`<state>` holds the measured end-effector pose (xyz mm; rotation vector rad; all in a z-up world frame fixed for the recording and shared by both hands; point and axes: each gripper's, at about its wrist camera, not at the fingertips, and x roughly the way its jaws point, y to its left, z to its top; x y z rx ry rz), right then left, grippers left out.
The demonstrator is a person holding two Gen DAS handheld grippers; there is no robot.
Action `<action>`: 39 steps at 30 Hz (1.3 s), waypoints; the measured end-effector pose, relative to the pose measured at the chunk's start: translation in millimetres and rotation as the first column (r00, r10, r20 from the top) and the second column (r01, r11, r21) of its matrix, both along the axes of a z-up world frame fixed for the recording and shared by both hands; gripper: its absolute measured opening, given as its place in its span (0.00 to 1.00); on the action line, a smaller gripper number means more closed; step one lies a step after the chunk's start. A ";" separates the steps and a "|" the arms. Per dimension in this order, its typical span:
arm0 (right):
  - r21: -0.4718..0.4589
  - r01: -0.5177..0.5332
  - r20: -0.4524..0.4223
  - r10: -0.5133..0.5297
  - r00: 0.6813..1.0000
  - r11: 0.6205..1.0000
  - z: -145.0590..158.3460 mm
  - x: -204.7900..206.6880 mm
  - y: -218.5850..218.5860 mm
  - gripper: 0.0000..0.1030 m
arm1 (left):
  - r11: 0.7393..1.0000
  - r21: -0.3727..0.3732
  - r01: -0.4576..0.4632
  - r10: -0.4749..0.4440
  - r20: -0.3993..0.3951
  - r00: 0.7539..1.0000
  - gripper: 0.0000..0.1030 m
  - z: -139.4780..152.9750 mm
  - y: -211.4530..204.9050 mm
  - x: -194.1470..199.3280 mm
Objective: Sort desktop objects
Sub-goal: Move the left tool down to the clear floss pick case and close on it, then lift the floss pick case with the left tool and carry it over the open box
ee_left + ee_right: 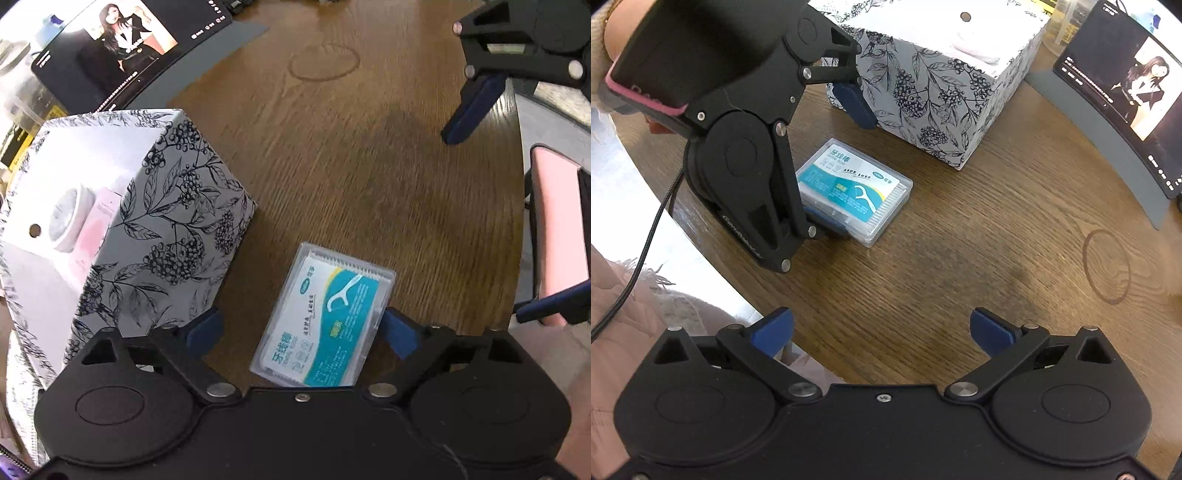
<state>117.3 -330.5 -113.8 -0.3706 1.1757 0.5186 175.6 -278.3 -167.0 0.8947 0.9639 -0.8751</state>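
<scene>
Clearly, in the left wrist view, the left gripper (301, 328) is straddling a clear floss-pick case (325, 317) that is lying flat on the wooden surface (369, 166). Its blue pads are standing wide apart; the right-hand pad (397, 332) is sitting against the case's edge, while the left-hand pad (205, 330) is well clear of it, so nothing is being gripped yet. A floral-print box (155, 229) is standing open-topped just to the left of the case, with a white round item and something pink lying inside. I judge the step in hand to be picking up the case for that box; the next move is calling for the pads to close squarely on the case's long sides before any lift. The right gripper (476, 107) is hovering near the far right edge, apart from everything.

In the right wrist view, the right gripper (882, 330) is hanging over bare wood, spread wide and holding nothing. Ahead of it, the left gripper (846, 155) is angling down over the floss-pick case (855, 190), one pad low beside the case's near edge and the other raised close to the floral-print box (942, 77). A dark screen (1126, 92) is leaning at the right.
</scene>
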 end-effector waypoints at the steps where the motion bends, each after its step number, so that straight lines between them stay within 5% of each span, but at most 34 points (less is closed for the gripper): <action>1: 0.001 -0.001 -0.001 0.001 1.000 1.000 -0.3 0.4 0.2 1.00 | 1.000 -0.002 -0.002 0.001 -0.005 1.000 0.88 -0.4 -0.2 0.9; 15: 0.010 -0.003 0.001 0.003 1.000 1.000 -1.1 4.7 3.8 1.00 | 0.998 -0.037 -0.051 0.045 -0.140 0.989 0.65 1.4 2.0 12.0; 20: 0.013 0.003 0.015 -0.003 1.000 1.000 2.2 3.2 4.8 1.00 | 0.998 -0.044 -0.033 0.027 -0.135 0.990 0.57 -7.3 3.7 18.6; 39: 0.015 0.031 0.048 -0.032 0.998 0.999 24.1 -0.6 18.8 1.00 | 0.994 -0.106 -0.015 0.009 -0.050 0.999 0.55 26.9 33.5 30.3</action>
